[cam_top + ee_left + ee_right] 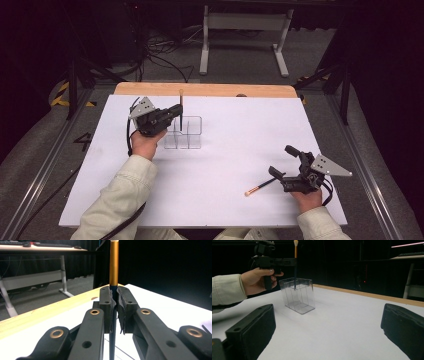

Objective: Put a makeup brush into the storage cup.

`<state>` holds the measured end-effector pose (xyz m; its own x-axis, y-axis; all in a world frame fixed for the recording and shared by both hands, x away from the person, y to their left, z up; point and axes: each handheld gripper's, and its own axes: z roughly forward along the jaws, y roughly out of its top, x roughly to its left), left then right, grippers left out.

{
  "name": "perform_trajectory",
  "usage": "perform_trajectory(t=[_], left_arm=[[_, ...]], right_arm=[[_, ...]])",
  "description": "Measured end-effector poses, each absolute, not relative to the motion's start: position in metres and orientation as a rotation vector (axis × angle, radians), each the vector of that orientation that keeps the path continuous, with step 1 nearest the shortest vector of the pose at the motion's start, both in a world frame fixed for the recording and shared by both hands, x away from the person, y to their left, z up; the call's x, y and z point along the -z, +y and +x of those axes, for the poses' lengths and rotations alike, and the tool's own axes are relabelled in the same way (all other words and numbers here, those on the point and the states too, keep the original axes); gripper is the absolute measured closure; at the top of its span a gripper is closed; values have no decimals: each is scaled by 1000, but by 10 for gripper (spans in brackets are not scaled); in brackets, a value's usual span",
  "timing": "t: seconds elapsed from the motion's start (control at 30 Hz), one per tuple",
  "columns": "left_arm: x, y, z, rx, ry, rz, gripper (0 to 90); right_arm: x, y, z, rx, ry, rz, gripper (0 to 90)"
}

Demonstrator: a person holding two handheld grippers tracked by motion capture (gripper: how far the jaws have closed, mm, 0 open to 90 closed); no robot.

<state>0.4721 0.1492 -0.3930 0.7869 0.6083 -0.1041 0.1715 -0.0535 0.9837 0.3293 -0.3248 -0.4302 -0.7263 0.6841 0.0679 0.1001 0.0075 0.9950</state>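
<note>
My left gripper is shut on a makeup brush and holds it upright, bristles up. In the left gripper view the gold ferrule rises above my left gripper and the dark handle runs down between the pads. The handle's lower end dips into the top of a clear divided box; I cannot tell which compartment. A second brush lies flat on the white sheet beside my right gripper. My right gripper is open, with bare table between its jaws.
The white sheet covers the table, and a wooden edge shows along the back. Beyond the table stand a white desk frame and floor cables. Metal rails run along both sides.
</note>
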Motion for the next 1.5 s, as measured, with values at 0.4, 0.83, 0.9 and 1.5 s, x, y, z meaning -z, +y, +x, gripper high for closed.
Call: perform_trajectory(t=[0.4, 0.83, 0.9, 1.5], left_arm=[[396, 148, 472, -391, 649, 1640, 825], [398, 148, 474, -340, 636, 1641, 728], [398, 148, 475, -295, 661, 1630, 506], [382, 161, 438, -290, 573, 1603, 15]], right_arm=[[430, -325, 329, -1766, 1856, 803, 1], [430, -325, 329, -1764, 1853, 803, 1], [430, -325, 329, -1767, 1853, 804, 1], [428, -326, 328, -1748, 1845, 794, 0]])
